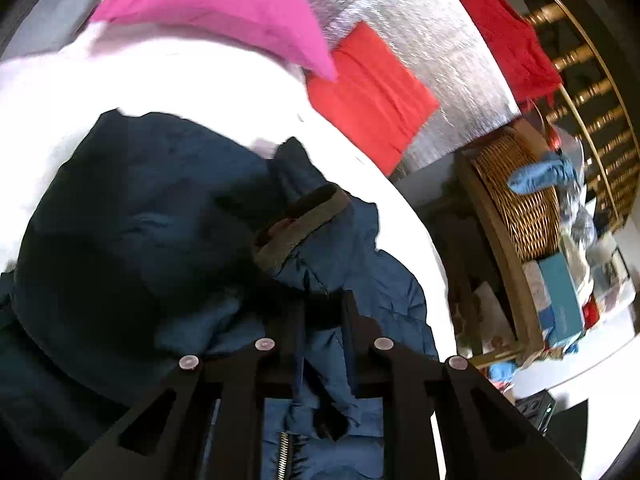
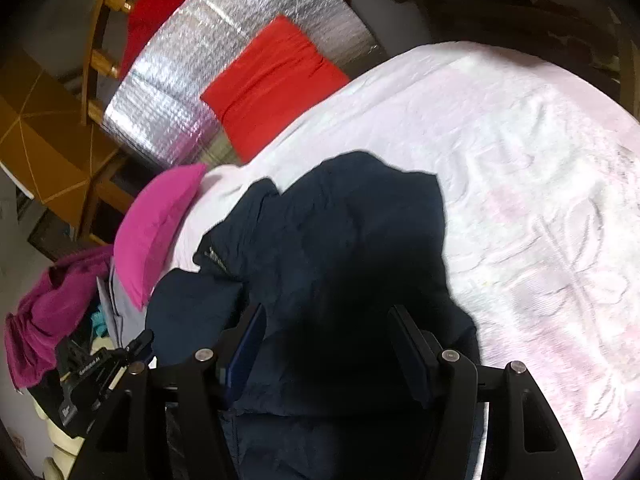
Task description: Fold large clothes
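A dark navy padded jacket lies crumpled on a white bedspread; its olive-edged collar and a zipper show in the left wrist view. My left gripper is shut on a fold of the jacket near the zipper. In the right wrist view the jacket covers the near part of the bedspread. My right gripper has its jaws wide apart over the jacket, with fabric between them but not pinched.
A pink pillow and a red folded cloth lie beyond the jacket, the cloth on a silver foil mat. A wicker basket and boxes stand beside the bed. Magenta clothing hangs off the left.
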`<state>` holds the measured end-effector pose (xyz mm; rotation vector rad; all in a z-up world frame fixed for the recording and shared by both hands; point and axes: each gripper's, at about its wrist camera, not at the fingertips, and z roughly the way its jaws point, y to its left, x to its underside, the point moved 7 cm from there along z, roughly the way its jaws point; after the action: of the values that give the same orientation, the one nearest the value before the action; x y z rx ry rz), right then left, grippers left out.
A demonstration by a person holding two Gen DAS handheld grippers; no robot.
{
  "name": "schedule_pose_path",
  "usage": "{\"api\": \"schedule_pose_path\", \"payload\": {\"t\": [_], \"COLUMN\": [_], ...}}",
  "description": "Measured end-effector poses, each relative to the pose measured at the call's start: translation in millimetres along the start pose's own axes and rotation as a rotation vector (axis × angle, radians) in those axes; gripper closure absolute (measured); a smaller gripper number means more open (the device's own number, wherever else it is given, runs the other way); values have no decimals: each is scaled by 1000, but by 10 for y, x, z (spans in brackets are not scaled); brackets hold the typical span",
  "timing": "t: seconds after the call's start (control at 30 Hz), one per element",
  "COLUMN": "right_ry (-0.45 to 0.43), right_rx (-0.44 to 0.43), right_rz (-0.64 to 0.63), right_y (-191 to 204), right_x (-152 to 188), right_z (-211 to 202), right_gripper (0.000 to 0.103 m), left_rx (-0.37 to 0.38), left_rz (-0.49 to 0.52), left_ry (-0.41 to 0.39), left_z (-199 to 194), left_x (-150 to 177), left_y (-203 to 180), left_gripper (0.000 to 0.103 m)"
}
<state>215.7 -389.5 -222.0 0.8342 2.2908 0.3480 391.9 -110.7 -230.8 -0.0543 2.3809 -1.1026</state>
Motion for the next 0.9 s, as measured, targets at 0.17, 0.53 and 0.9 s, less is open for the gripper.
{"api": "schedule_pose_path", "payload": {"t": [0.17,0.53,0.9], "right_ry": [-40,-62,95], "right_rx": [-16,-43,-157], "right_rz": [52,102,101], "right_y": [-176,-290,-98], "right_x": [-125,-217,-11], "right_z": [-172,-297,-26], "right_gripper": [37,37,37], "left_rx": [33,64,-106], "left_rz": [119,514,359], "left_ry": [14,307,21], "left_z": [57,453,-471], "left_x": [185,1178,138], "left_y": [-472,-1402,-614], "left_gripper": [87,48,32]}}
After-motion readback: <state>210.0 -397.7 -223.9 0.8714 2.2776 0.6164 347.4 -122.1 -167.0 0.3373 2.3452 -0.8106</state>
